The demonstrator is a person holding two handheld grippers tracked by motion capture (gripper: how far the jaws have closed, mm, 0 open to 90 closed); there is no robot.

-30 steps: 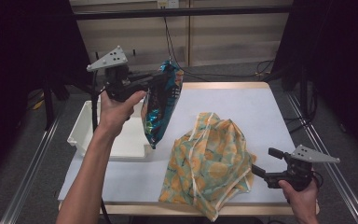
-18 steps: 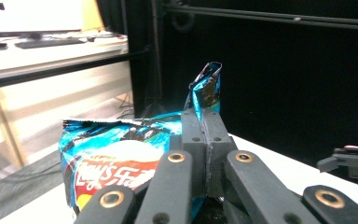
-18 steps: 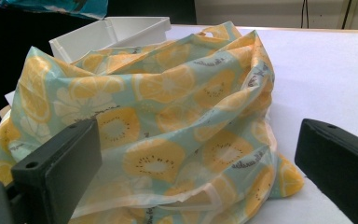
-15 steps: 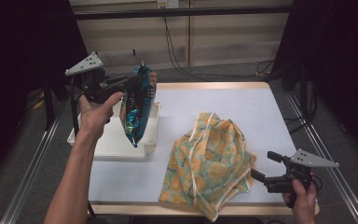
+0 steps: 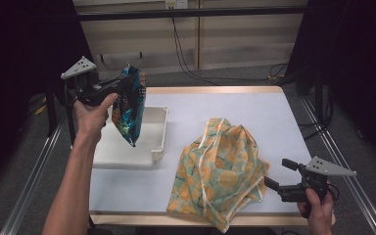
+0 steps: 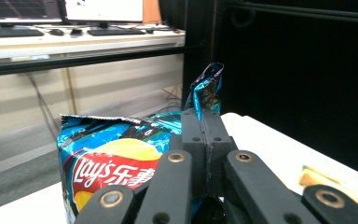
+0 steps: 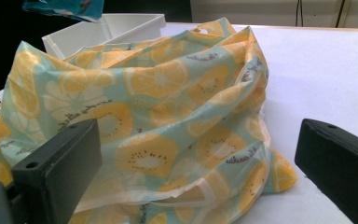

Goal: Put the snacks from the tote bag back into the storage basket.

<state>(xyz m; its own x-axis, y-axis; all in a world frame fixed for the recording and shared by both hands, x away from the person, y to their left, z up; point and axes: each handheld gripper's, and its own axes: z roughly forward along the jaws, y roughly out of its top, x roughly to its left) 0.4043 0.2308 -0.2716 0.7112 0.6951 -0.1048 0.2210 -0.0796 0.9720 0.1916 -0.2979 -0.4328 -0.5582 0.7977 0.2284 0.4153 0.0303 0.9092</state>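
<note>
Chip bag (image 5: 129, 105): upper left of frame, hanging above white tray (image 5: 156, 134), top edge pinched in left tongs (image 5: 122, 84), fully closed. Right tongs (image 5: 276, 174): lower right, wide apart, empty, beside fruit-print bag (image 5: 220, 169) on counter (image 5: 274, 112).

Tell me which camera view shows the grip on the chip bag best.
The left gripper view: the left gripper has its jaws shut on the chip bag, pinching its top edge. The high view shows the whole bag hanging above the white tray; the right gripper view catches just a corner of it.
</note>
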